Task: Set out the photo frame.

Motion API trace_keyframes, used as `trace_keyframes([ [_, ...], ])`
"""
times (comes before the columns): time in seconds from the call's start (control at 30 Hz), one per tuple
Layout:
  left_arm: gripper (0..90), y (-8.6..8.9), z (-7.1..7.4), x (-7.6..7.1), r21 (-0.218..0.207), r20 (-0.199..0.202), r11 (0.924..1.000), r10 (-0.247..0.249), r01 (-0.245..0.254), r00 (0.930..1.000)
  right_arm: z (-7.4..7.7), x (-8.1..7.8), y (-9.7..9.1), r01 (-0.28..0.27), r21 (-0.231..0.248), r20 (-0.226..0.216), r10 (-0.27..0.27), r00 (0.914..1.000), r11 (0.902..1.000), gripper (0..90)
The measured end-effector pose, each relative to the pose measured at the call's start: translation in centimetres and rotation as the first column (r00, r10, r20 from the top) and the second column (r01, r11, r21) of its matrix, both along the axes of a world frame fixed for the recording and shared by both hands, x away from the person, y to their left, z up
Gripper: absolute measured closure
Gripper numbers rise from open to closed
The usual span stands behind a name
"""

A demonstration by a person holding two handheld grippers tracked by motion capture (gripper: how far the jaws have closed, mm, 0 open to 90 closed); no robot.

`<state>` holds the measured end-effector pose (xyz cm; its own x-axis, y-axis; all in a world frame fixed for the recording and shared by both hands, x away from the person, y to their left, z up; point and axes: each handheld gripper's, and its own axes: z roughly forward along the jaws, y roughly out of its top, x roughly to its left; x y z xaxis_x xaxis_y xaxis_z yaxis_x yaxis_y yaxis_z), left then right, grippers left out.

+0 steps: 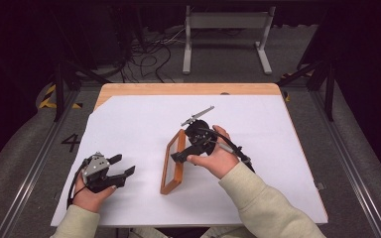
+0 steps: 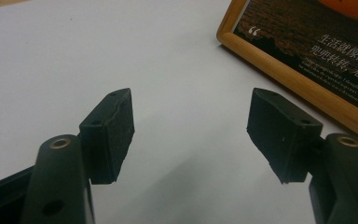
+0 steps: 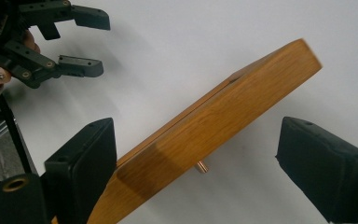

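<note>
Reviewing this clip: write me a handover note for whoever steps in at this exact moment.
Left gripper: open, nothing between its pads, resting low over the white sheet at the near left.
Right gripper: open; the wooden picture frame sits between its jaws, pads not pressing on it.
Frame: near the middle of the sheet, tilted up on its stand, its picture side turned toward the left gripper. A small peg shows behind its lower edge.
Done: the frame appears set up on the sheet and let go.
Left: probably draw the right gripper clear without knocking the frame, and check that it stands by itself.
</note>
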<state>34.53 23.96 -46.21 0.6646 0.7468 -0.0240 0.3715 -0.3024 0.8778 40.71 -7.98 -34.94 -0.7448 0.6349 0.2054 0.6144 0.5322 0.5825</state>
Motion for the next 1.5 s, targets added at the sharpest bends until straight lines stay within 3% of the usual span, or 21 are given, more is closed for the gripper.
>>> trace_keyframes([
  [0.2,32.2,0.0,0.0,0.0,0.001,0.0,1.0,-0.002,0.002,1.0,-1.4,0.3,1.0,0.003,-0.01,-0.05,-0.004,0.9987,0.9999,10.6],
  [0.6,32.2,0.1,-0.1,0.0,0.012,0.002,0.9999,-0.003,0.003,1.0,-2.9,0.5,2.2,0.015,-0.04,-0.09,-0.019,0.9958,0.9991,11.4],
  [0.73,32.5,0.0,0.0,0.0,0.01,0.002,0.9999,-0.003,0.003,1.0,-3.2,0.4,2.7,0.017,-0.05,-0.123,-0.023,0.9921,0.9986,14.9],
  [1.13,33.3,0.0,0.0,-0.1,0.01,0.0,0.9999,-0.007,0.007,1.0,-3.6,0.5,3.3,0.011,-0.082,-0.153,-0.023,0.9879,0.9966,28.5],
  [1.33,33.4,-0.1,-0.1,-0.1,0.008,0.0,1.0,-0.005,0.005,1.0,-3.6,0.6,3.5,0.039,-0.089,-0.182,-0.055,0.9817,0.9952,33.5],
  [1.5,33.4,-0.1,-0.1,-0.1,0.01,0.003,0.9999,-0.007,0.007,1.0,-3.4,0.5,3.7,0.064,-0.129,-0.184,-0.087,0.9791,0.9896,40.4],
])
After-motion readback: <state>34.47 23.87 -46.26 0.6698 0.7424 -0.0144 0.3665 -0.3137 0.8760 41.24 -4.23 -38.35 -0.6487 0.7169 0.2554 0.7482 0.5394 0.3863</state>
